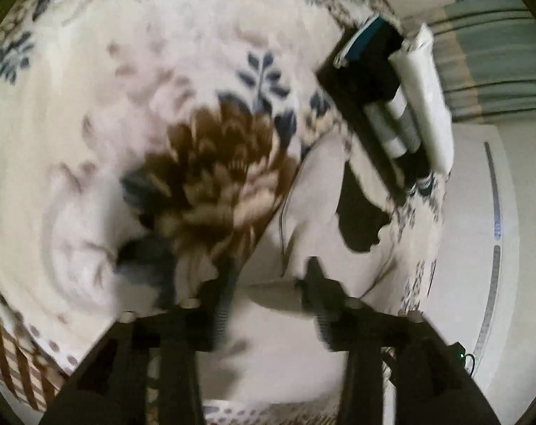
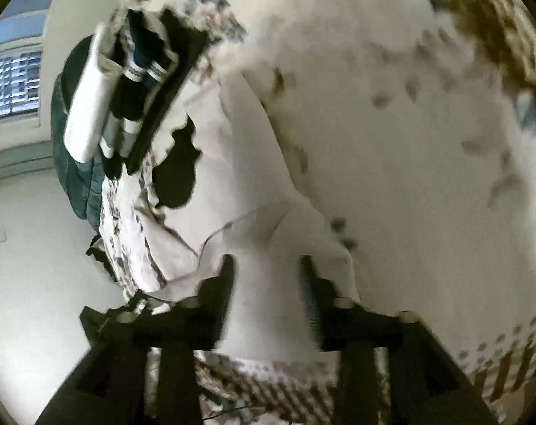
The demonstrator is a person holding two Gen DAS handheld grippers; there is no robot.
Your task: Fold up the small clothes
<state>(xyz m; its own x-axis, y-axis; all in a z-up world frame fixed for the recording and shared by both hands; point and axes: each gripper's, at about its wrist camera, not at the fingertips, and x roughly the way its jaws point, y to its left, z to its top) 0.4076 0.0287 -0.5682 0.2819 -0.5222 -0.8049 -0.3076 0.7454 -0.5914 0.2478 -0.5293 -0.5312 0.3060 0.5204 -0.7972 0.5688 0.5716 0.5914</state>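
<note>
Where grippers hover: black organizer [image 1: 377,106] beyond garment [image 1: 314,191].

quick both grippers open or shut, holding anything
left gripper: open, fingers either side of the white garment, no pinch
right gripper: open, white garment between fingers

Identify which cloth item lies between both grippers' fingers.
The plain white garment, spread on the floral bedspread. The rolled white and dark pieces in the black tray lie farther off, untouched.

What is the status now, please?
Left gripper and right gripper open, white garment between the fingers. Garment lies on floral bedcover. Black organizer beyond, not blocking.
</note>
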